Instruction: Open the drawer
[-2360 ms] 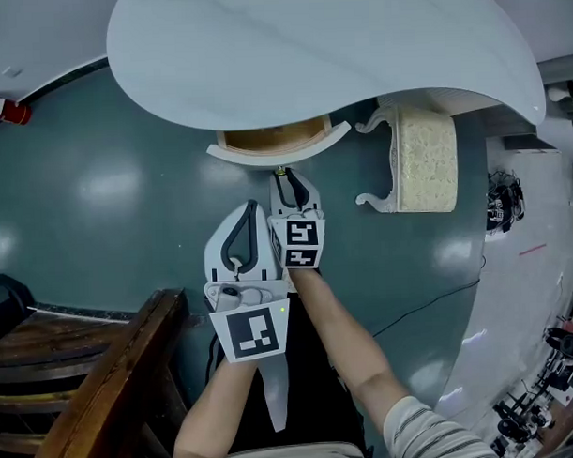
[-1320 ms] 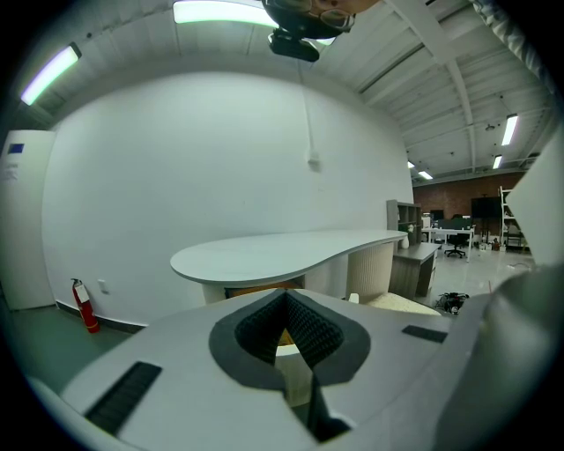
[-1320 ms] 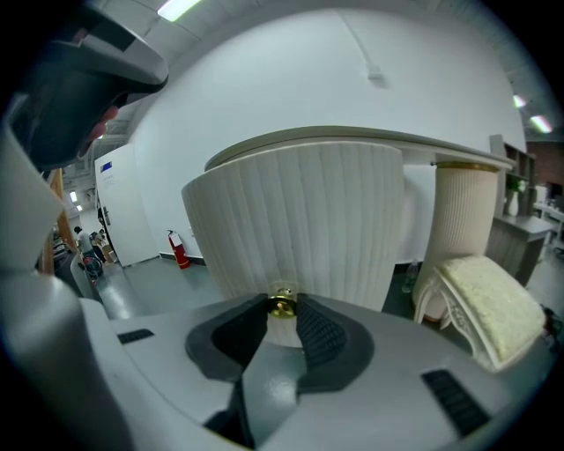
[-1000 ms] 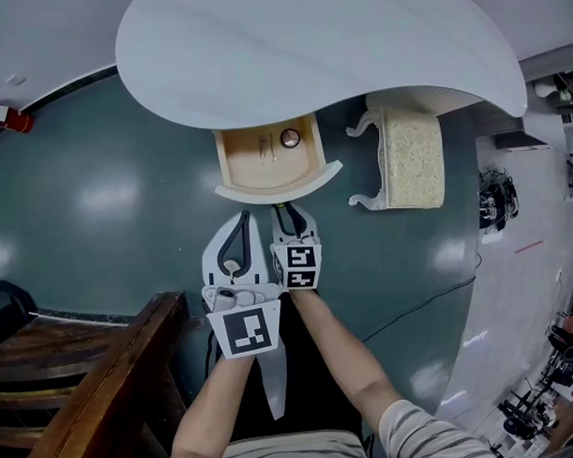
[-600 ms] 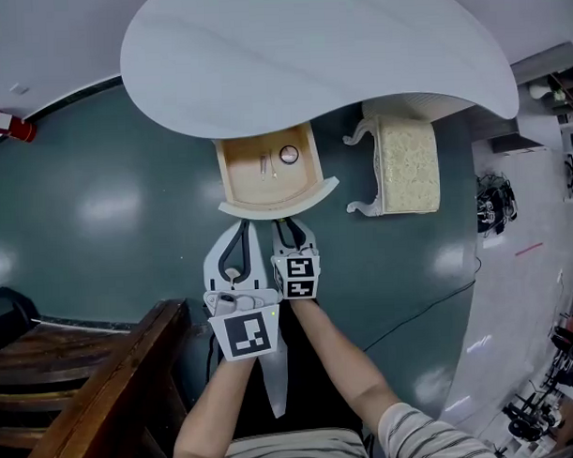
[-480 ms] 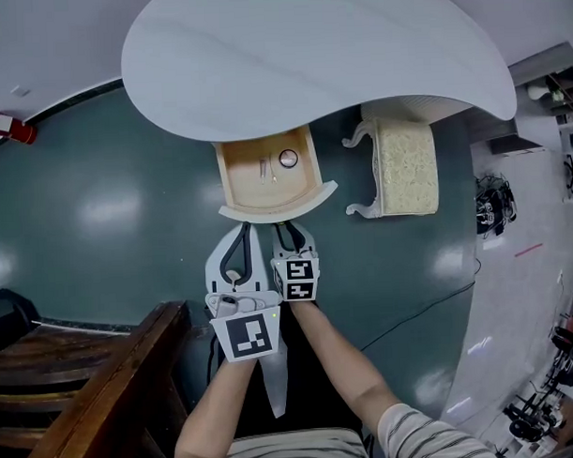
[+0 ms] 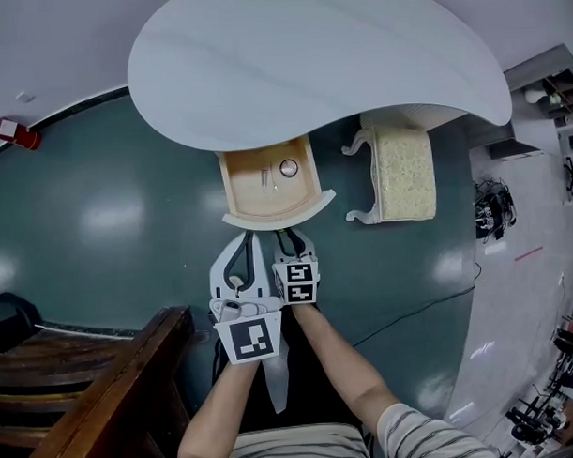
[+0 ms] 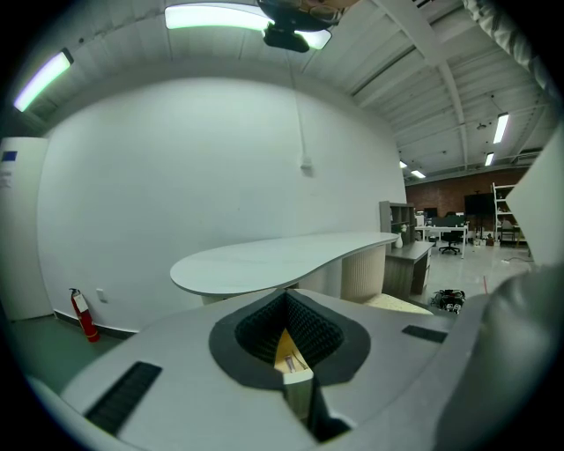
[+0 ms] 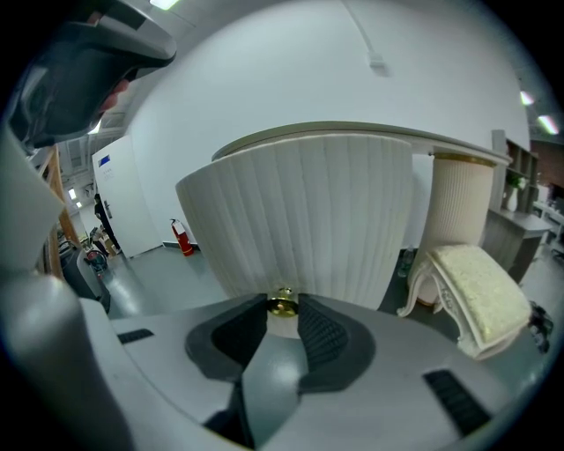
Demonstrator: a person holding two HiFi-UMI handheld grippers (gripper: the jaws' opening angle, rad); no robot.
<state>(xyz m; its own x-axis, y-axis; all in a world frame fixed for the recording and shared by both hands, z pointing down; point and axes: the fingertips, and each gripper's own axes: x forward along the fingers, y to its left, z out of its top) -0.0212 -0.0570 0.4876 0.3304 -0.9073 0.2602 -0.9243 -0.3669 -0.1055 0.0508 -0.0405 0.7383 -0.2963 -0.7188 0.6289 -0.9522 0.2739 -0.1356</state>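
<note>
drawer stands well out from under white table | right gripper pinches its brass knob by the pad tips only | left gripper pressed together, empty | risk: shallow hold slips off knob; overpull drops drawer

floor: dark teal, glossy | standing on it: white table, cushioned stool

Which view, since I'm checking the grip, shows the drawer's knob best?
The right gripper view: the brass knob sits large between the right gripper's pads. In the head view it is barely a speck at that gripper's tips; the left gripper view shows no knob.
</note>
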